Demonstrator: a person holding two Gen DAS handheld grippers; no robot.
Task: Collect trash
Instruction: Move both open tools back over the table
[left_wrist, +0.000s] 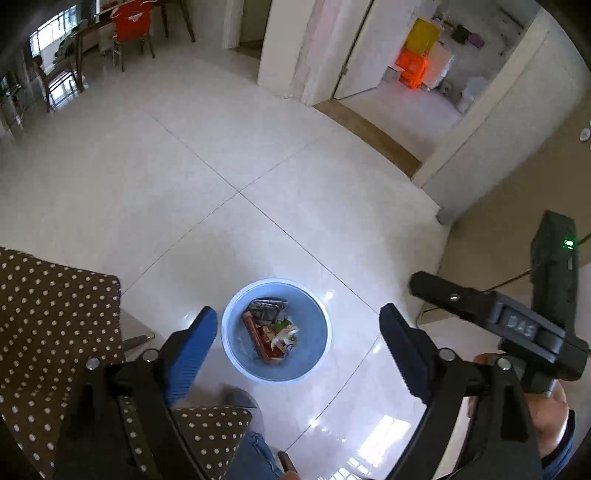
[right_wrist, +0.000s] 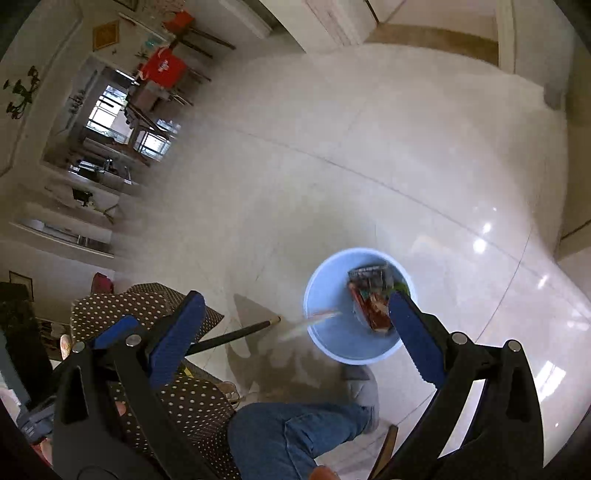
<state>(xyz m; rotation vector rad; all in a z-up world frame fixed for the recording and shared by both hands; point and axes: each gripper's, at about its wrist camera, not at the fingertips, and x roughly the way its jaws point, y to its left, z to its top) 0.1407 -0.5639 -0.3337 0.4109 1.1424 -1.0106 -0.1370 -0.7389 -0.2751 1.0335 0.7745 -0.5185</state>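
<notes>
A light blue bin (left_wrist: 276, 330) stands on the white tiled floor and holds several wrappers (left_wrist: 267, 328), red and silver. My left gripper (left_wrist: 297, 349) is open and empty, high above the bin. The right gripper (left_wrist: 491, 317) shows at the right of the left wrist view. In the right wrist view the bin (right_wrist: 360, 306) sits between my open right gripper's (right_wrist: 295, 332) fingers, far below. A pale blurred scrap (right_wrist: 312, 320) is in mid-air at the bin's left rim.
A brown polka-dot cushion (left_wrist: 51, 325) lies at the left. The person's jeans leg (right_wrist: 295, 435) and grey slipper (right_wrist: 364, 387) are beside the bin. A dark stick (right_wrist: 236, 334) lies on the floor. A doorway (left_wrist: 406, 85) and chairs (left_wrist: 133, 26) are far off.
</notes>
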